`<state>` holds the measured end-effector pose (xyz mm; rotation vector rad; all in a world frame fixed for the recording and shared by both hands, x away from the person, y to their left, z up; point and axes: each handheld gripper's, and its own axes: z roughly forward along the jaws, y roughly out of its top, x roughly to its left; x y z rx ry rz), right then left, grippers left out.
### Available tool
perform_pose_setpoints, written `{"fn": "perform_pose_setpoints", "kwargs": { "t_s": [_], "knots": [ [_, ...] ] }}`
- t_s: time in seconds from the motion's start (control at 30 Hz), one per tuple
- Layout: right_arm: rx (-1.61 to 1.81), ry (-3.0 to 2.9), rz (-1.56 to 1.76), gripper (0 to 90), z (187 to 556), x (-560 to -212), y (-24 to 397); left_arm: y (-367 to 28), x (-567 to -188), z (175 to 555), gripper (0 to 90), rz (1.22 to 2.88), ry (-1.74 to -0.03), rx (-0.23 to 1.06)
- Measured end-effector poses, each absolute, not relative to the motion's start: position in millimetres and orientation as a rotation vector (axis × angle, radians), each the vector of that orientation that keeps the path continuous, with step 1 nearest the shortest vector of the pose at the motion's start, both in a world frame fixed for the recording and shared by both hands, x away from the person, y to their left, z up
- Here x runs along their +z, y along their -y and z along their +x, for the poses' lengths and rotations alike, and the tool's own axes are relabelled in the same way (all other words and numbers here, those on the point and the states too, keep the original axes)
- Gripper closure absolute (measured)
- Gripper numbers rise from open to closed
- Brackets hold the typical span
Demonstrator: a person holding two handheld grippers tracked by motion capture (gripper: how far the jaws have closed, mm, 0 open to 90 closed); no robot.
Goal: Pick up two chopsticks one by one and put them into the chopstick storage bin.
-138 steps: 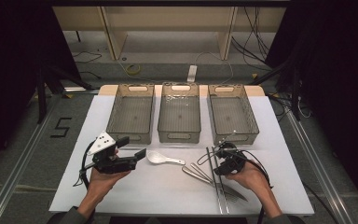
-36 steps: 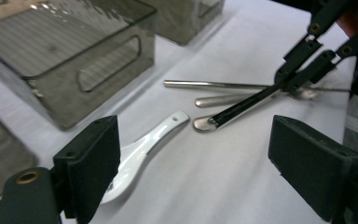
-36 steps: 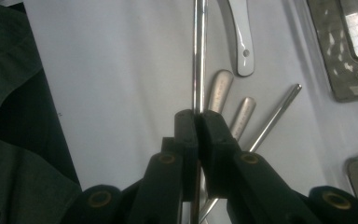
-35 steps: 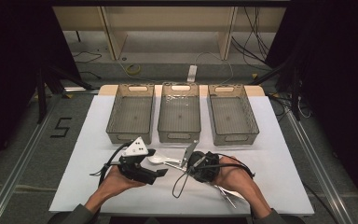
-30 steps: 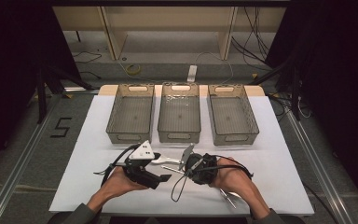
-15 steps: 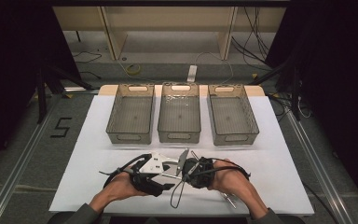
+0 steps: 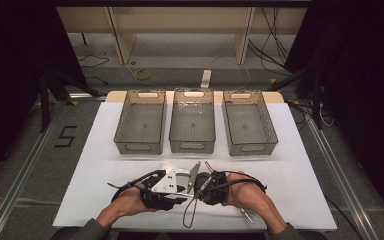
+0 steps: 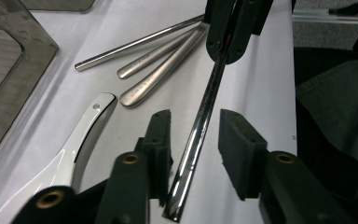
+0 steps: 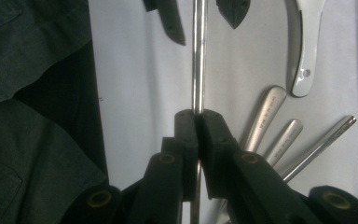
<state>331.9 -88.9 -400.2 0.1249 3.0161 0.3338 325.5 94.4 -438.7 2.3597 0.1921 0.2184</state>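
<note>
My right gripper [image 9: 198, 114] is shut on a thin shiny metal rod [image 9: 197, 60], holding it above the white table cover. The rod [image 8: 200, 130] runs between the jaws of my left gripper [image 8: 196, 116]. Those jaws have just been closing, but a gap still shows on each side of the rod. In the left gripper view the right gripper [image 8: 233, 32] clamps the rod's far part. Seen from above, the left gripper [image 7: 187, 184] and right gripper [image 7: 200, 184] meet nose to nose at the front middle of the table.
A white spoon [image 8: 81, 140] and several metal utensil handles [image 8: 163, 70] lie on the cover beside the rod. Three grey bins [image 7: 139, 147] [image 7: 192, 146] [image 7: 252, 148] stand in a row behind the hands. The cover's front edge [image 7: 305, 220] is close.
Since the earliest frame both hands have come together at the front middle, the left gripper moving right. Over the last second they crept slightly nearer the front edge.
</note>
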Motion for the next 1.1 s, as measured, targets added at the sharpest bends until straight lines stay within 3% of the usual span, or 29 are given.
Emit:
{"fn": "perform_pose_setpoints", "kwargs": {
  "t_s": [0.23,0.4,0.53,0.77,1.1],
  "knots": [
    [0.337,-3.013,0.069,85.7,327.6,-400.0,88.4,-95.1,-438.8,323.7,78.1,2.368,-0.117,0.168],
    [0.373,-3.002,0.118,79.7,333.3,-396.9,93.7,-97.5,-435.5,324.2,82.8,2.329,-0.125,0.146],
    [0.485,-2.942,0.304,59.5,340.7,-387.0,103.4,-105.9,-431.4,330.7,82.9,2.294,-0.222,0.212],
    [0.772,-2.772,0.619,41.5,352.1,-368.2,131.3,-120.3,-426.9,338.4,83.0,2.242,-0.393,0.305],
    [0.838,-2.671,0.918,32.2,359.0,-376.2,166.2,-137.5,-420.9,346.2,83.0,2.141,-0.543,0.388]
  ]
}}
